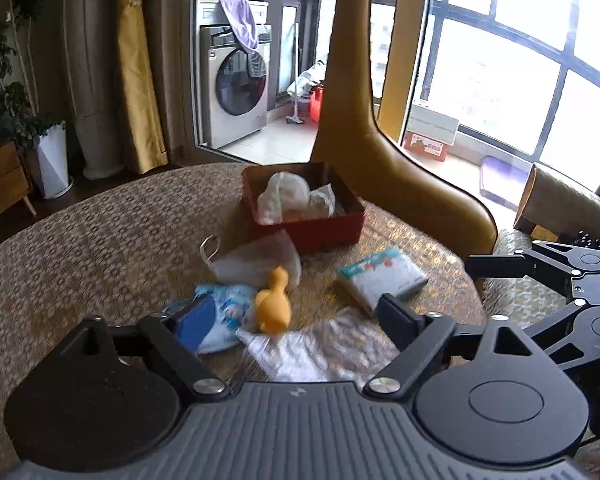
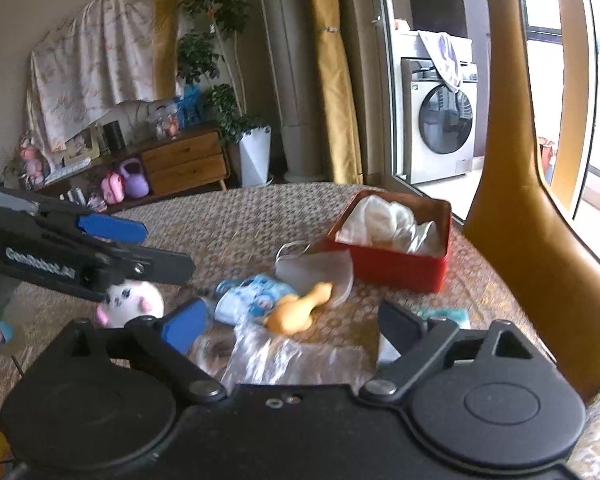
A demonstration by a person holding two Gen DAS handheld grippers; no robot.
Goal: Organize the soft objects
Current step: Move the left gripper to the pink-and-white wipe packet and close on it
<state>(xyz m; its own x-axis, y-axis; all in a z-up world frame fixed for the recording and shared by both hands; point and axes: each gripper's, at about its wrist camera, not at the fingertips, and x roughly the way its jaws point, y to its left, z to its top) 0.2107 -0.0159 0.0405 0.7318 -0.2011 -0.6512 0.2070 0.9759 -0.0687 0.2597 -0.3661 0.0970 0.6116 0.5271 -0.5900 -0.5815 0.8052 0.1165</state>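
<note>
**Both jaws released over the soft-object pile**

While both grippers hang above the woven-pattern table (image 1: 80, 240), neither grips anything: left gripper (image 1: 296, 320) jaws spread wide, right gripper (image 2: 296, 322) jaws spread wide too.

Nearest, between the left fingers: a crumpled clear plastic bag (image 1: 304, 354) flat on the table. Just past it, a yellow soft duck toy (image 1: 274, 304) stands upright in the left view; the right view shows it tilted. Touching its left side, a blue-and-white printed soft pack (image 1: 228, 312). Behind both, a white translucent pouch with a loop handle (image 1: 256, 260), its far edge against the red box.

Right of the duck, apart from it, a white-and-teal wrapped tissue pack (image 1: 382, 278) lies flat.

Right view only: a white round plush with pink ears (image 2: 134, 300) sits on the table under the left gripper's fingers.

Farther back, a red rectangular open box (image 1: 320, 230) holds crumpled white cloth items (image 1: 288, 196). A tan leather chair (image 1: 380, 160) stands just beside the box.

Beyond the glass: a silver washing machine (image 1: 236, 96).
</note>
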